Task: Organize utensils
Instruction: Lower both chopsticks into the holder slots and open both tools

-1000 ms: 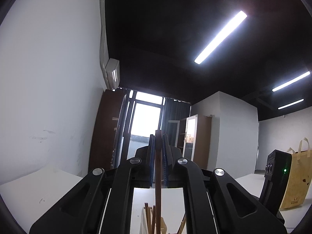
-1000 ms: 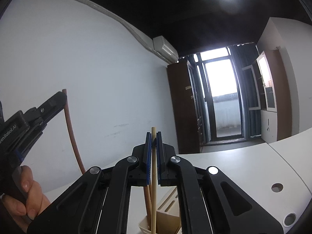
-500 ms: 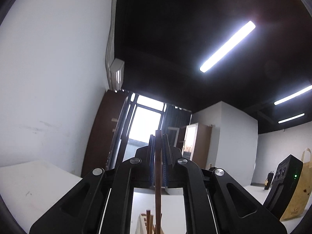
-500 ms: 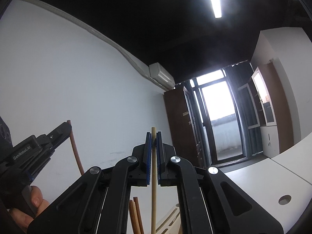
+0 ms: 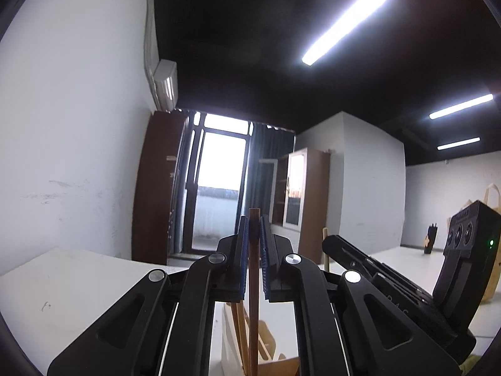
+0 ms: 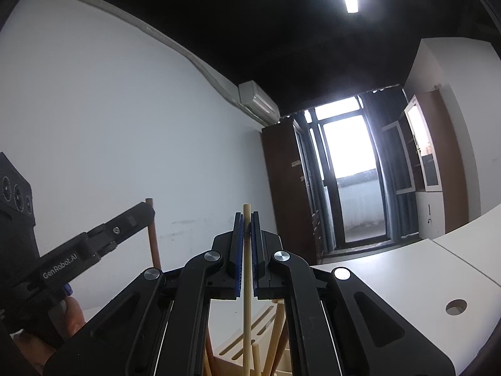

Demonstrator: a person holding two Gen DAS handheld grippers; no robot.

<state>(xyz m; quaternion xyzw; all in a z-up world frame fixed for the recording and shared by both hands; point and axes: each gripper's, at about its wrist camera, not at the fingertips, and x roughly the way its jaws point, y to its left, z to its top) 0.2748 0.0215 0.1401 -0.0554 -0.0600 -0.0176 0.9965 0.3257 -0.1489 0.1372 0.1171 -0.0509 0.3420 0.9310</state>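
Chopsticks stand upright in both tools: left gripper (image 5: 254, 241) pinches a dark chopstick (image 5: 253, 297), right gripper (image 6: 247, 235) a pale chopstick (image 6: 247, 282), both above the holder (image 6: 241, 344). Tips risk missing its slots or jamming against sticks already inside.

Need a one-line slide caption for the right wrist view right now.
Right gripper clamps a pale chopstick upright above the utensil holder; left gripper alongside holds a brown chopstick.

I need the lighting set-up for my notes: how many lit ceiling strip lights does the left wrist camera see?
3. A long strip light overhead near the top, and two shorter ones far right: the upper strip and the lower strip. More may lie outside the frame.
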